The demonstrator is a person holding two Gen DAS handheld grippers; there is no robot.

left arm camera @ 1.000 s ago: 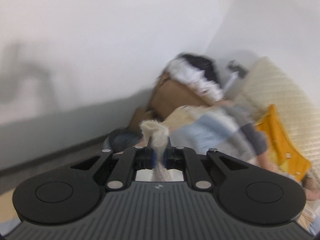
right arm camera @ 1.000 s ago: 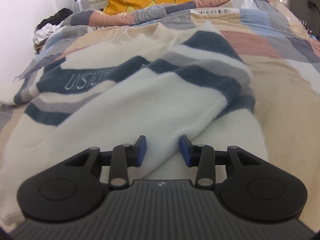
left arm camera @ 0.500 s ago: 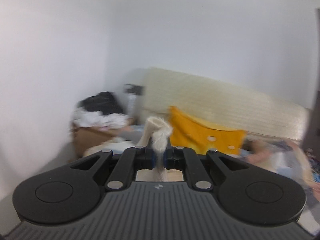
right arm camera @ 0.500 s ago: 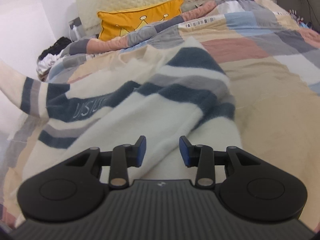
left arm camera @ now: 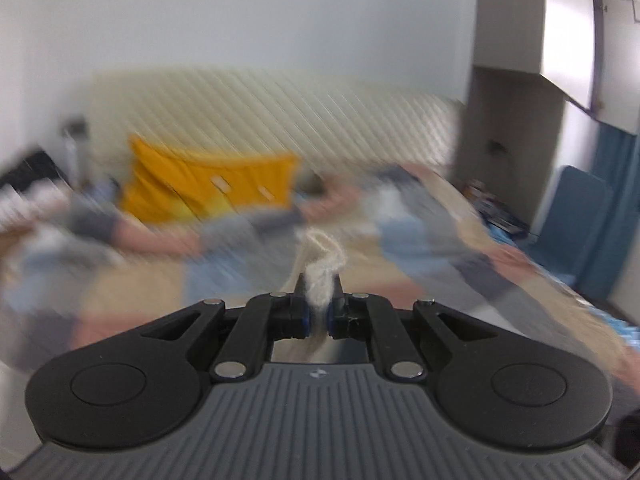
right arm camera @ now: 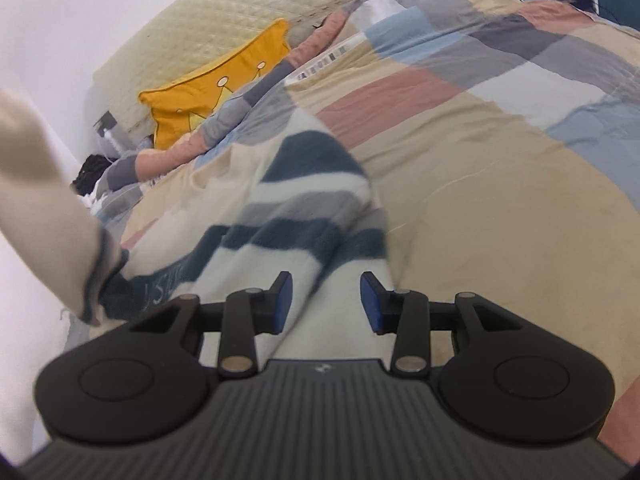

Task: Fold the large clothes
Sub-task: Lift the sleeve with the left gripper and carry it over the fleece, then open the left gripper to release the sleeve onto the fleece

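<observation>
A cream sweater (right arm camera: 304,208) with navy and grey stripes lies on the patchwork bed cover (right arm camera: 500,168). Its cream sleeve (right arm camera: 44,208) rises off the bed at the left of the right wrist view. My left gripper (left arm camera: 318,312) is shut on the cream cuff (left arm camera: 320,258), which pokes up between the blue pads; that view is blurred by motion. My right gripper (right arm camera: 326,300) hovers just above the sweater's lower body with its jaws apart; the blue pads (right arm camera: 370,304) press on nothing.
An orange pillow (right arm camera: 216,92) leans on the quilted cream headboard (right arm camera: 224,20). A pile of dark and white clothes (right arm camera: 90,172) sits beside the bed at the left. A grey cabinet (left arm camera: 512,92) and blue chair (left arm camera: 576,224) stand at the right.
The left gripper has swung fast from the wall corner across toward the bed, carrying the cuff. In the right wrist view the sleeve has lifted off the bed, and that gripper has rolled.
</observation>
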